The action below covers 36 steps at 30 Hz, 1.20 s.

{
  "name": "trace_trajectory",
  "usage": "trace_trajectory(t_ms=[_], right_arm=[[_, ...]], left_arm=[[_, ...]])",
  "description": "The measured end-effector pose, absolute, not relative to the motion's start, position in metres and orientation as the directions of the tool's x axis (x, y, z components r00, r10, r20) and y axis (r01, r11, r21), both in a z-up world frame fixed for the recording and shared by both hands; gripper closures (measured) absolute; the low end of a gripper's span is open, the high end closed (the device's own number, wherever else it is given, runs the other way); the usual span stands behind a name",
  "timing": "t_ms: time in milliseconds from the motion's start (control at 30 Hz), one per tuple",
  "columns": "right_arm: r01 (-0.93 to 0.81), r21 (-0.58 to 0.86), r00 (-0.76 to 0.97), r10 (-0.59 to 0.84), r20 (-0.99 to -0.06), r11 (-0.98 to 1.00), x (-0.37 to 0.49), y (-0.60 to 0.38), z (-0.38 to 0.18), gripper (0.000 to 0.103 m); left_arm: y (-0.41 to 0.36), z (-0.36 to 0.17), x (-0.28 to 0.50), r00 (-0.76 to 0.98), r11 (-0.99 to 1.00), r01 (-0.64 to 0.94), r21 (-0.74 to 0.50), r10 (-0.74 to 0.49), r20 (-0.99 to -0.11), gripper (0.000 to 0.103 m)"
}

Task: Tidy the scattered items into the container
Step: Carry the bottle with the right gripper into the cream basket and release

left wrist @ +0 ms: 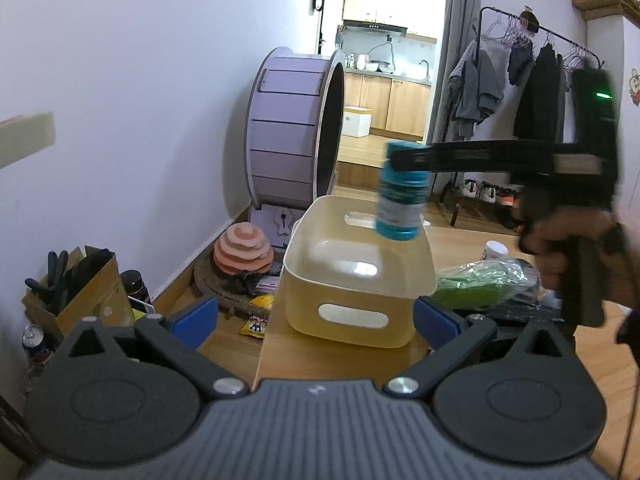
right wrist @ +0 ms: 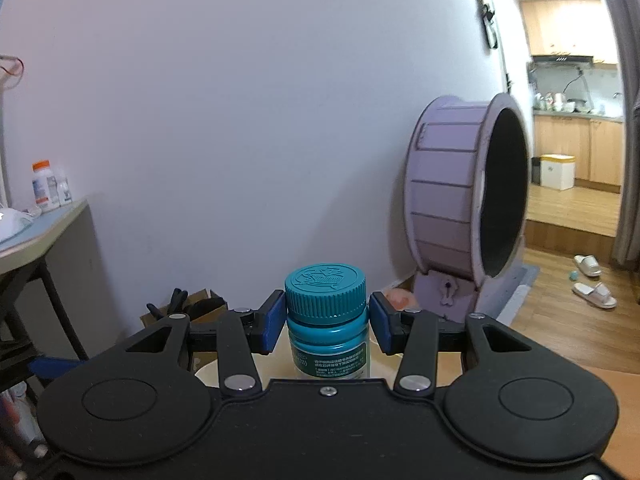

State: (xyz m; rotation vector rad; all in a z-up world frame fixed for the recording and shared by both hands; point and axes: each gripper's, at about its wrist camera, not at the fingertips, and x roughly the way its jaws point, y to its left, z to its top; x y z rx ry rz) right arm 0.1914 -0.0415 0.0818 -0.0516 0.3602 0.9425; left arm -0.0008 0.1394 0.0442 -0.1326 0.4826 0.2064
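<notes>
A translucent yellowish bin (left wrist: 400, 292) stands on the wooden table straight ahead of my left gripper (left wrist: 316, 320), which is open and empty with its blue pads either side of the bin. A teal pill bottle (left wrist: 400, 196) hangs blurred above the bin, under my right gripper (left wrist: 404, 158). In the right wrist view the bottle (right wrist: 326, 320) stands upright between the blue pads of my right gripper (right wrist: 326, 322); narrow gaps show on both sides of its cap. The bin's rim (right wrist: 212, 372) shows below.
A green item in a clear bag (left wrist: 480, 284) and a white-capped bottle (left wrist: 496, 250) lie on the table right of the bin. A purple wheel (left wrist: 296, 136), pink stacked toy (left wrist: 244, 254) and a box of clutter (left wrist: 80, 292) stand on the floor at left.
</notes>
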Motion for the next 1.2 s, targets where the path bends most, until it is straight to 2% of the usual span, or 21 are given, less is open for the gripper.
trace_trajectory(t_ms=[600,700,767,933,1200], right_arm=[[-0.786,0.063,0.504,0.697,-0.51,0.614,0.244,0.057,0.041,0.059],[-0.783,0.043,0.516,0.688,-0.51,0.62,0.242,0.058,0.041,0.054],[-0.784,0.044,0.519,0.692,-0.501,0.619,0.24,0.055,0.046,0.045],[-0.801,0.034,0.512,0.712,-0.48,0.598,0.222,0.026,0.067,0.044],[-0.764,0.007,0.582,0.694,-0.423,0.645,0.174,-0.057,0.098,0.036]], left_arm=[[0.142,0.037,0.008,0.85,0.967,-0.25,-0.059,0.19,-0.491,0.0],[0.143,0.038,0.007,0.851,0.967,-0.248,-0.059,0.188,-0.491,0.0],[0.144,0.038,0.007,0.851,0.967,-0.248,-0.062,0.187,-0.49,0.0],[0.142,0.039,0.005,0.856,0.969,-0.235,-0.069,0.173,-0.488,0.0],[0.128,0.039,0.0,0.865,0.979,-0.181,-0.097,0.111,-0.488,0.0]])
